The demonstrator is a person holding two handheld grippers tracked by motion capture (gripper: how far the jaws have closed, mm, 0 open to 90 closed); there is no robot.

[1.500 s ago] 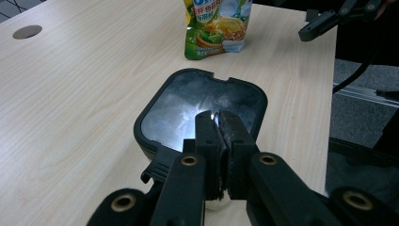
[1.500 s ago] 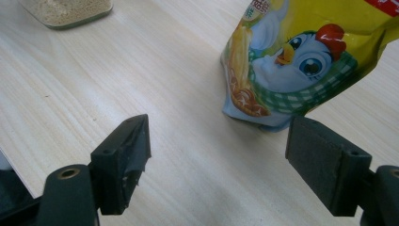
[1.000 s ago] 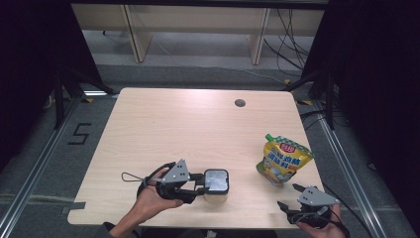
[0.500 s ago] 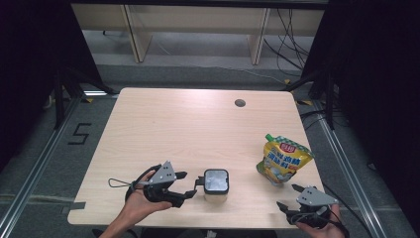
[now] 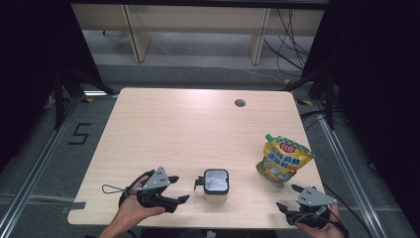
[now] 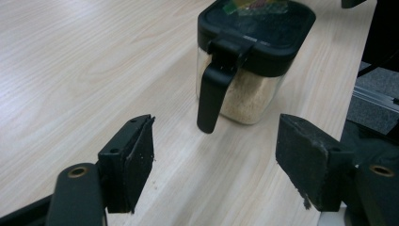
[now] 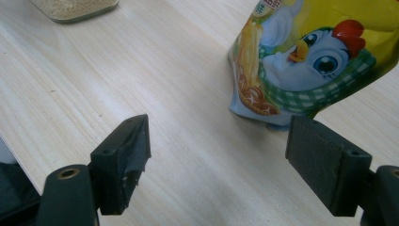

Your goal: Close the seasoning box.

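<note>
A clear square jar [image 5: 216, 182] with a black lid and pale granules stands near the table's front edge. In the left gripper view the jar [image 6: 249, 56] shows its black handle [image 6: 214, 94] hanging down its side. My left gripper [image 5: 181, 189] sits just left of it, apart from it. This gripper [image 6: 214, 160] is open, its jaws have just been opening, and nothing is between them. A yellow pouch [image 5: 282, 163] with a cartoon chick [image 7: 310, 56] stands at the right. My right gripper [image 5: 288, 196] is open in front of the pouch, and the gripper [image 7: 219, 150] holds nothing.
The wooden table [image 5: 188, 129] has a round cable hole [image 5: 240, 103] at the back right. Both hands rest at its front edge. Cables and furniture legs lie on the floor beyond the table. A "5" mark [image 5: 79, 133] is on the floor at the left.
My left gripper has opened, come off the jar and drawn back to the left. The jar stays where it stood. The right gripper and the pouch have not moved.
</note>
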